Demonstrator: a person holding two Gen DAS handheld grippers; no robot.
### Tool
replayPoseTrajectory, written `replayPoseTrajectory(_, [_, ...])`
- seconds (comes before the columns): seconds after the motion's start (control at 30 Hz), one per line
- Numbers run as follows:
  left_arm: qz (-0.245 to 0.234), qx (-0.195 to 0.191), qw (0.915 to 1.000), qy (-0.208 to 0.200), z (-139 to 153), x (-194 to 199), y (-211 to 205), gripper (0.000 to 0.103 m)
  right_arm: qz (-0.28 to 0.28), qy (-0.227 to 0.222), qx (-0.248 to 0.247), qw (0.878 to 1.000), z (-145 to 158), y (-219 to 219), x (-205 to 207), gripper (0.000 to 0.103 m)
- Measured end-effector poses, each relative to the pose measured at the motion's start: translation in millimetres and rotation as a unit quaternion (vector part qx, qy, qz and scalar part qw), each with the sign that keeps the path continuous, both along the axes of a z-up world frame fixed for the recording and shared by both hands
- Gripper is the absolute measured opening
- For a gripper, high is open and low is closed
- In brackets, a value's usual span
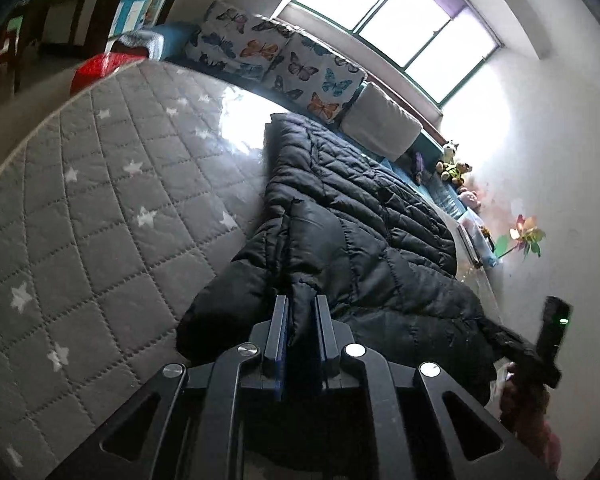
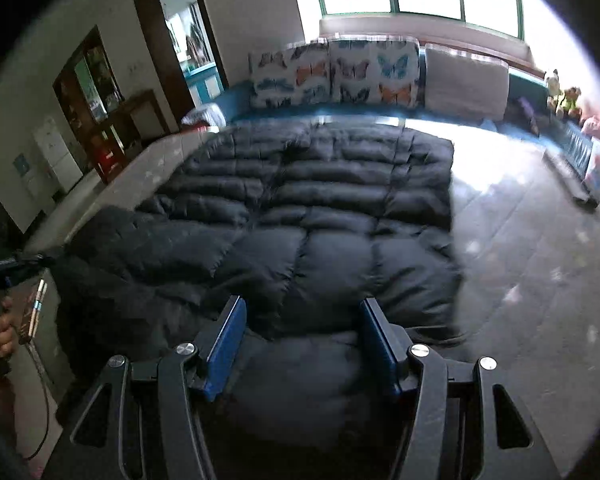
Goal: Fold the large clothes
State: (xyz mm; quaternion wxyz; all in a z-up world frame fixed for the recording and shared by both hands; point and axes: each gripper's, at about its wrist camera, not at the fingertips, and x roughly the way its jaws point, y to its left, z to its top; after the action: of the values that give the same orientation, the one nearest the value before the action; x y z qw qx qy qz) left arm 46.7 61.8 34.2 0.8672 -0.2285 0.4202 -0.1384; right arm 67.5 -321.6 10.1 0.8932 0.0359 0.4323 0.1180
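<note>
A large black quilted puffer jacket point(image 1: 360, 232) lies spread on a grey star-patterned mattress point(image 1: 100, 200). My left gripper point(image 1: 302, 304) is shut on a fold of the jacket's near edge, the fabric pinched between its blue-padded fingers. In the right wrist view the jacket point(image 2: 320, 208) stretches away toward the cushions. My right gripper point(image 2: 302, 308) is open just over the jacket's near end, black fabric bulging between its spread fingers without being clamped. The right gripper also shows in the left wrist view point(image 1: 552, 332) at the jacket's far corner. The left gripper shows at the left edge of the right view point(image 2: 16, 264).
Butterfly-print cushions point(image 1: 276, 60) and a plain white cushion point(image 1: 380, 128) line a teal bench under the window. Stuffed toys point(image 1: 452, 164) and a pinwheel point(image 1: 524, 236) sit by the wall. A red object point(image 1: 100, 68) stands past the mattress's far corner.
</note>
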Motion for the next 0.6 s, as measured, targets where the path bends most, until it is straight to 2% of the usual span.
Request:
replayPoseTrajectory(0.17, [0.011, 0.055, 0.9978, -0.034, 29, -10, -1, 0.015, 0.016, -0.008, -0.047, 0.999, -1, 17, -19, 0.067])
replayPoseTrajectory(0.2, [0.018, 0.067, 0.9964, -0.049, 38, -13, -2, 0.015, 0.019, -0.007, -0.048, 0.999, 2, 18, -20, 0.067])
replayPoseTrajectory(0.27, [0.012, 0.066, 0.9949, -0.076, 54, -15, -7, 0.015, 0.034, -0.006, -0.030, 0.999, 11, 21, -21, 0.067])
replayPoseTrajectory(0.33, [-0.023, 0.054, 0.9942, -0.090, 62, -12, -22, 0.015, 0.043, -0.003, -0.013, 0.999, 14, 25, -14, 0.067])
replayPoseTrajectory(0.47, [-0.109, 0.045, 0.9899, -0.080, 56, 6, -70, 0.015, 0.064, -0.001, -0.012, 0.998, 7, 51, -5, 0.067])
replayPoseTrajectory(0.6, [-0.179, 0.075, 0.9795, -0.052, 34, 23, -118, 0.015, 0.092, -0.005, -0.020, 0.996, 5, 72, -5, 0.067])
